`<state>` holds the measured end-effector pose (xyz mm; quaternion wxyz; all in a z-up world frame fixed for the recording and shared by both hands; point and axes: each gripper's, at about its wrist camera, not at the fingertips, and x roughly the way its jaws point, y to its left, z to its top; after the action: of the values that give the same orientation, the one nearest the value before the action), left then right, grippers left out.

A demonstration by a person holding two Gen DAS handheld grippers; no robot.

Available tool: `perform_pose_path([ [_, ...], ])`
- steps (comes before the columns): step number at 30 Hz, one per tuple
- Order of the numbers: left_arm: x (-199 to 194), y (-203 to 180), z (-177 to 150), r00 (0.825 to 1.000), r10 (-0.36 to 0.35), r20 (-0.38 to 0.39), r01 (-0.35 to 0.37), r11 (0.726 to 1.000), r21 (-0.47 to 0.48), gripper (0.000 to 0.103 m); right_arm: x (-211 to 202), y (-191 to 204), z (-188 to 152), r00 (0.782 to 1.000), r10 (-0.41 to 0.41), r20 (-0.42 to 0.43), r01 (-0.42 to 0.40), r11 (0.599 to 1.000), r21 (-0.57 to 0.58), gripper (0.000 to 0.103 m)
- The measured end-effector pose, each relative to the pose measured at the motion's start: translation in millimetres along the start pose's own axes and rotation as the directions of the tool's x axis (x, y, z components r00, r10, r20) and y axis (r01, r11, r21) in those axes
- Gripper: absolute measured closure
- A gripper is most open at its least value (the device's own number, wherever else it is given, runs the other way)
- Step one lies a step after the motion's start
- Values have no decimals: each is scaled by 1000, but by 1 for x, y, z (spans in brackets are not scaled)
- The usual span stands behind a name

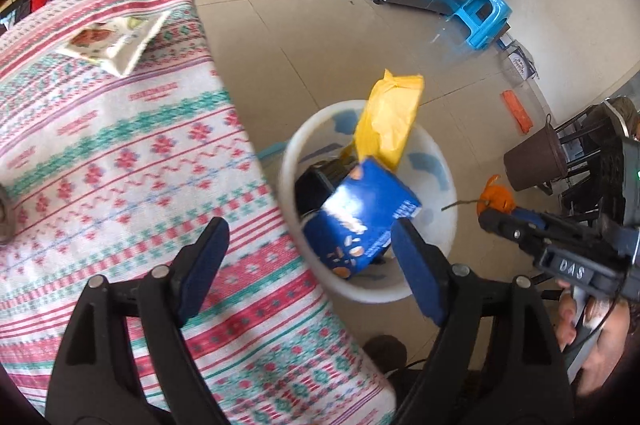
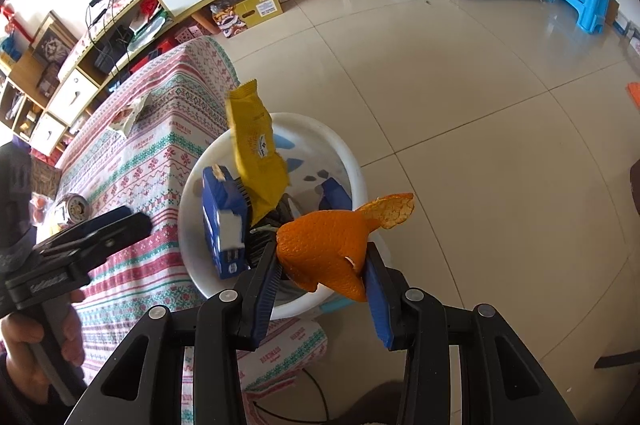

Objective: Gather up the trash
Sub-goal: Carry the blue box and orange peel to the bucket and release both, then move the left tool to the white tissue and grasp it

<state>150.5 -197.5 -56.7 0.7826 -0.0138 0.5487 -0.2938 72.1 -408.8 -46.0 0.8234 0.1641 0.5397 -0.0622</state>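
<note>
1. Starting at the left: the desk (image 1: 120,153), draped in a pink, green and white patterned woven cloth, still carries a flat printed snack wrapper (image 1: 114,43) near its far end, well apart from both grippers, and a small round metal can (image 2: 77,208) sits nearer the person.
2. The left gripper (image 1: 308,265) hangs over the desk's edge with its blue-padded jaws spread wide and nothing pressed between them; it is empty.
3. Just beyond its fingertips, the round white plastic bin (image 1: 440,161) stands on the tiled floor, touching or just beside the draped cloth. A blue cardboard snack box (image 1: 360,221) lies tilted in the bin, and a crumpled yellow foil bag (image 1: 390,117) stands upright behind it, poking above the rim.
4. The right gripper (image 2: 320,265) pinches a curled piece of orange peel (image 2: 328,241) between its pads, jaws partly closed on it, the peel's torn tail pointing up and to the right.
5. The relation that matters: the peel hangs above the bin's near rim, the bin's mouth lying just ahead of and below the gripper's fingertips. The right hand is the nearer one for this drop.
6. Judging from this, the next move needs only a short reach forward over the opening before letting go; released too early, the peel could catch the rim and fall to the floor.
7. The wrapper on the desk looks like the likeliest remaining pick for the free left gripper.
</note>
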Motion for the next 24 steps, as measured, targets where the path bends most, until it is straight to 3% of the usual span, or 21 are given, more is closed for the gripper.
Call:
perform_pose_path([
  [5,-22,22,-13,1000,21,16,-21,1000,-1,20,5,7,5,1000,-2,6,2,1000,11,59],
  [9,-38,40,-20,999,35,22,-35,999,-1,20,6,11,11,1000,1,20,-1,999,42,38],
  [24,-89,97,-34,991,122,57,-118,991,-67,17,7,45,16,999,-23,30,23,1000,8,31],
])
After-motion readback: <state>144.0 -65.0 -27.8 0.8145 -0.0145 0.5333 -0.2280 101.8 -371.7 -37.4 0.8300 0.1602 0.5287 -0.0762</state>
